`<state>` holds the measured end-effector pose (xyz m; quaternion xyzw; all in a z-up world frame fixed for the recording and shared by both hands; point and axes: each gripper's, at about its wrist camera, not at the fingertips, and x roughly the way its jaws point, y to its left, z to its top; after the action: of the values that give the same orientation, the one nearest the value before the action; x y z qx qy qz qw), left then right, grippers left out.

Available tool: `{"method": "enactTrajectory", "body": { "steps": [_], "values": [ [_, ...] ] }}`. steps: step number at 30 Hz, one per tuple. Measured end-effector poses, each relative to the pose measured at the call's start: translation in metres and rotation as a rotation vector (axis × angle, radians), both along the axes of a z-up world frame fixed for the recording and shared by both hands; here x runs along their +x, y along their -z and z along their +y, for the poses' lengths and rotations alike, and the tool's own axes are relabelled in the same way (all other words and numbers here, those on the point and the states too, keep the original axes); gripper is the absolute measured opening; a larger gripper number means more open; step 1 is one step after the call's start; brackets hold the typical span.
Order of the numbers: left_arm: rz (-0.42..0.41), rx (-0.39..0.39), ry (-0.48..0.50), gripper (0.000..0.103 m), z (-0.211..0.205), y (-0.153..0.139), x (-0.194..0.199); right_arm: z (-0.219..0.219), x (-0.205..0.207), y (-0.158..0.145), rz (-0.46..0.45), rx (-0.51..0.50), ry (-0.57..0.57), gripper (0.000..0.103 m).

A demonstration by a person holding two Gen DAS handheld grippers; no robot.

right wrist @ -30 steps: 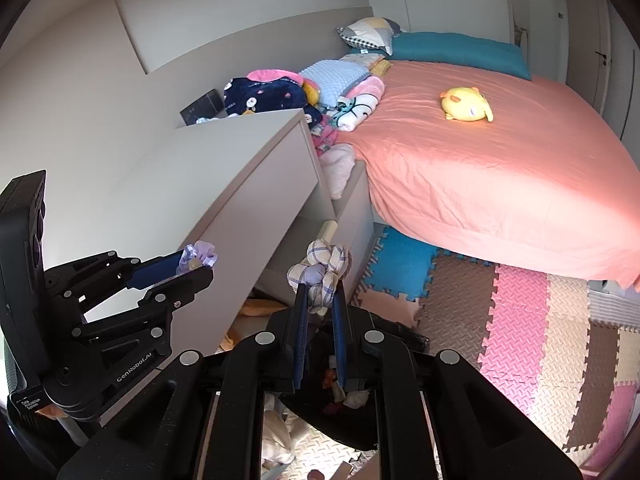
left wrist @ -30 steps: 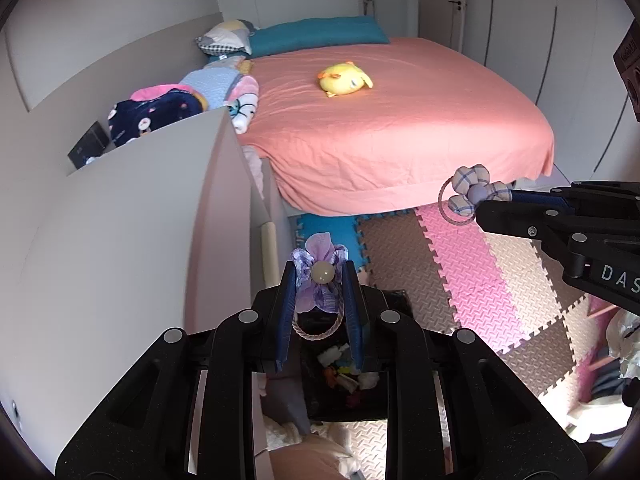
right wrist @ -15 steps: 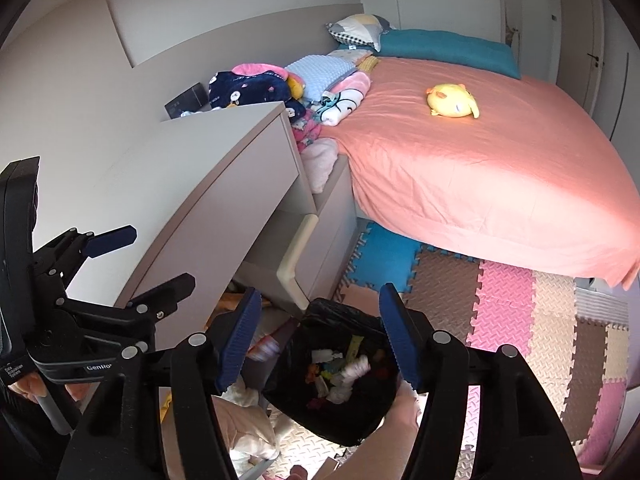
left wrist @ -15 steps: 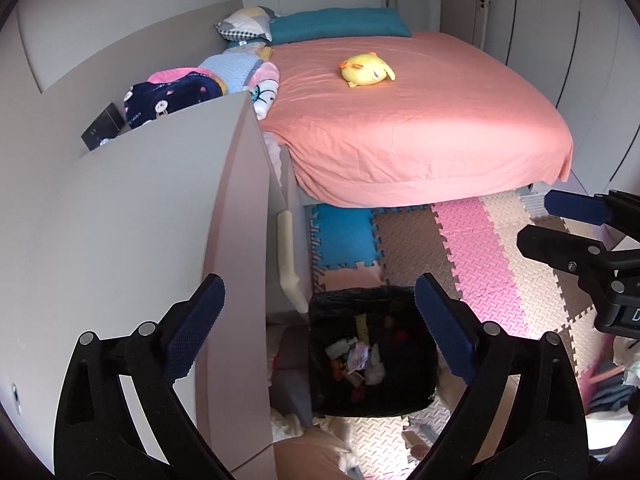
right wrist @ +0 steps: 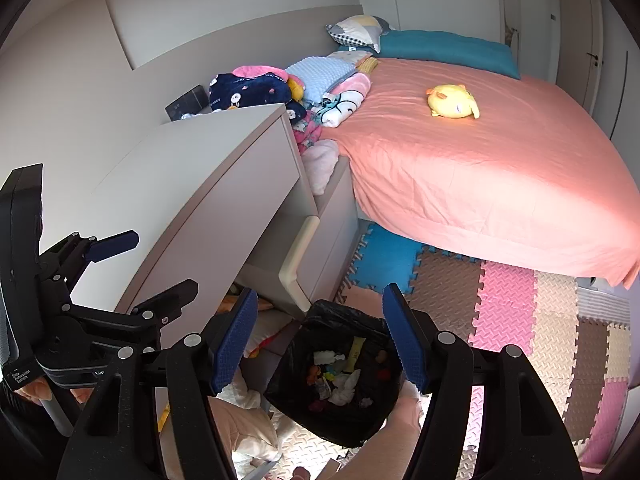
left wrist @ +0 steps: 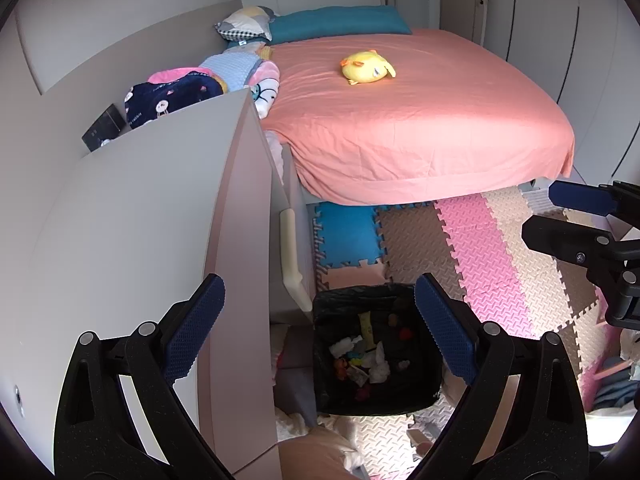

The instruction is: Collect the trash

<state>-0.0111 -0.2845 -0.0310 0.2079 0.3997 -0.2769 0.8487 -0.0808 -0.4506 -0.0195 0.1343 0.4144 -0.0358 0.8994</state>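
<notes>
Both sets of jaws stood wide apart and held nothing as you hovered your left gripper and right gripper over the black-lined trash bin, which sat on the floor directly below and between the blue finger pads. Inside the bin lay a jumble of trash: crumpled white paper, a yellow wrapper and small colored scraps. Left of the jaws rose the pale cabinet, with a cream drawer handle just beyond the bin. Ahead of the jaws, foam floor mats in pink, beige, brown and blue ran under the bed, whose coral sheet carried a yellow plush toy. Folded blankets were piled past the cabinet's far end, near a teal pillow.
</notes>
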Motion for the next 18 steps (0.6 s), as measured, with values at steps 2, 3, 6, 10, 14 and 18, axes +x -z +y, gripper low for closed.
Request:
{"method": "enactTrajectory", "body": {
  "steps": [2, 3, 6, 10, 14, 18],
  "values": [
    [0.006, -0.006, -0.005, 0.093, 0.0014, 0.0, 0.0009, 0.0008, -0.0001, 0.0005, 0.001, 0.0, -0.001, 0.066],
    [0.008, -0.008, -0.006, 0.093, 0.0018, 0.0002, 0.001, 0.0009, -0.0001, 0.0006, 0.001, 0.0, -0.001, 0.066],
    [0.009, -0.008, -0.008, 0.093, 0.0023, 0.0004, 0.0019, 0.0011, -0.0001, 0.0006, 0.001, 0.0, -0.001, 0.066],
    [0.008, -0.009, -0.006, 0.093, 0.0023, 0.0004, 0.0017, 0.002, -0.0003, 0.0015, 0.0, 0.003, -0.003, 0.066],
    [0.008, -0.009, -0.008, 0.093, 0.0027, 0.0004, 0.0028, 0.0026, -0.0011, 0.002, 0.002, 0.002, -0.001, 0.066],
    [0.013, -0.013, -0.011, 0.093, 0.0039, 0.0005, 0.003, 0.0022, -0.0006, 0.0019, 0.003, 0.002, -0.002, 0.066]
  ]
}}
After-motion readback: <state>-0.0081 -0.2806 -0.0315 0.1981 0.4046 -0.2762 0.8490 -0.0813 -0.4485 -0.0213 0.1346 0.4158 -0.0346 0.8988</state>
